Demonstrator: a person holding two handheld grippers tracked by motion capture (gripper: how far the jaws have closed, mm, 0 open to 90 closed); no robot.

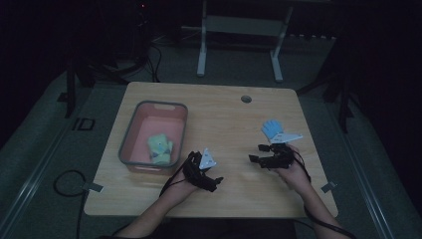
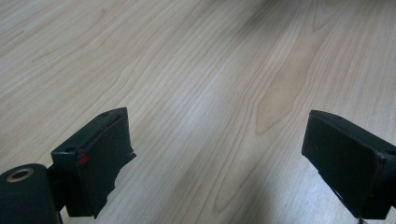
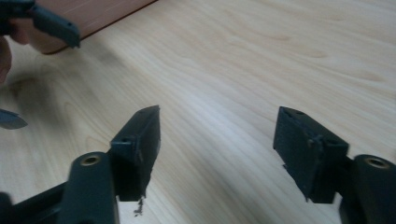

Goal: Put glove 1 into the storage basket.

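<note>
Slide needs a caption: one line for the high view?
Two open grippers, left gripper and right gripper, over a wooden table beside a pink bin.

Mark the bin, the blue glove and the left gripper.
bin (image 1: 129,133): high view, its left rim.
blue glove (image 1: 271,128): high view, its palm.
left gripper (image 2: 219,140): left gripper view, midway between its open jaws.
</note>
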